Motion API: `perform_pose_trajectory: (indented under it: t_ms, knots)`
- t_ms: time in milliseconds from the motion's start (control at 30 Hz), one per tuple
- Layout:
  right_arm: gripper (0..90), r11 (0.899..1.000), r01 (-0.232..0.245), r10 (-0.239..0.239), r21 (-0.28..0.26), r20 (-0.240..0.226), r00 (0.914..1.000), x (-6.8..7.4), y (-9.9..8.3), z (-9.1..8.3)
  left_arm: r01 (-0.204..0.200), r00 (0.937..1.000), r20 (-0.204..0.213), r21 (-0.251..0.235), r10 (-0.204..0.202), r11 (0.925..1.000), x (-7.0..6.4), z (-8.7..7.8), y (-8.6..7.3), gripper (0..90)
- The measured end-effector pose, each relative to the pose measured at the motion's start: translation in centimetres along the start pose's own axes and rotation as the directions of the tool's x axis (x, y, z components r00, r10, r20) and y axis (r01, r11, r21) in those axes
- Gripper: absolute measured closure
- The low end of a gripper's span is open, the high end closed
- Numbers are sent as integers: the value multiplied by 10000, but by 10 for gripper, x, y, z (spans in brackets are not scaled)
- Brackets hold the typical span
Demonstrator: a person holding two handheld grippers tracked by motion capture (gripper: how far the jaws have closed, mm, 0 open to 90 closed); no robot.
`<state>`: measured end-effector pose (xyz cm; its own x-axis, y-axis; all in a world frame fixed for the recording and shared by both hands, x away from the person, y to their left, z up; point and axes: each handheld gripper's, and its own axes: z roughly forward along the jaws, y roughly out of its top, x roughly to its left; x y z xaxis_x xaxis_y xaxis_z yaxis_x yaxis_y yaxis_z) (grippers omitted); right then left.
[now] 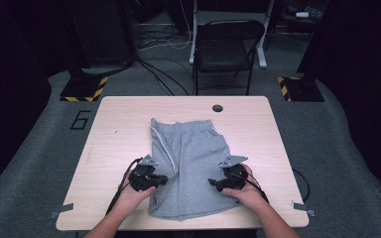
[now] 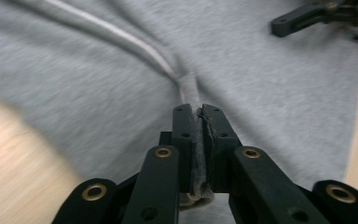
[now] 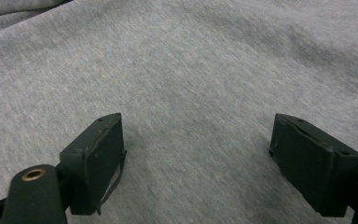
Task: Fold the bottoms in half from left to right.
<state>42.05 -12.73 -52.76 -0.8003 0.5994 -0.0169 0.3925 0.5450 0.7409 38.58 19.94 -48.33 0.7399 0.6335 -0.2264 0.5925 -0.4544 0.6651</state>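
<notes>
Grey shorts (image 1: 188,163) lie flat in the middle of the table (image 1: 114,124), waistband at the far end and leg hems at the near edge, so their long axis runs away from me. My left gripper (image 1: 161,179) sits at the shorts' left edge, its jaws pressed together on a fold of the grey cloth beside the white side stripe (image 1: 160,145); in the left gripper view that pinched ridge (image 2: 198,154) stands between the two black pads. My right gripper (image 1: 213,182) hovers over the right leg, jaws spread wide with bare cloth (image 3: 196,130) between them and nothing caught. The two grippers face each other across the near half of the garment, the left one already on the edge and the right one inside it. I judge the coming move turns on that: the right gripper must close on the cloth beneath it before the shorts can be folded or lifted evenly.
</notes>
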Motion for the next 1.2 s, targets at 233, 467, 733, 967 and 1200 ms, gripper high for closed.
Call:
perform_pose_trajectory:
  t_ms: [233, 467, 733, 967, 1200]
  knots:
    - [171, 10000, 22, -22, -6, 8, 10000, 0, 0, 0, -478, 9957, 782, -205, 492, 9986, -21, 12, 8, 700]
    - [202, 10000, -41, 41, 29, 50, 10000, 0, 1, 0, -500, 9970, 531, -1060, 558, 9931, -19, 1, 9, 564]
    - [421, 9990, -322, 318, 308, 135, 9994, 12, 18, -12, -288, 9990, -375, -1184, 245, 9926, 1, -13, 7, 513]
    - [438, 9988, 499, -499, 9, 112, 9987, 50, 42, -9, -207, 9976, -672, -1100, 133, 9937, 7, -12, 4, 504]
    - [446, 9996, 281, -288, -99, -743, 9968, 74, 58, 13, -1, 9969, -782, -1109, -86, 9938, 13, -13, 0, 502]
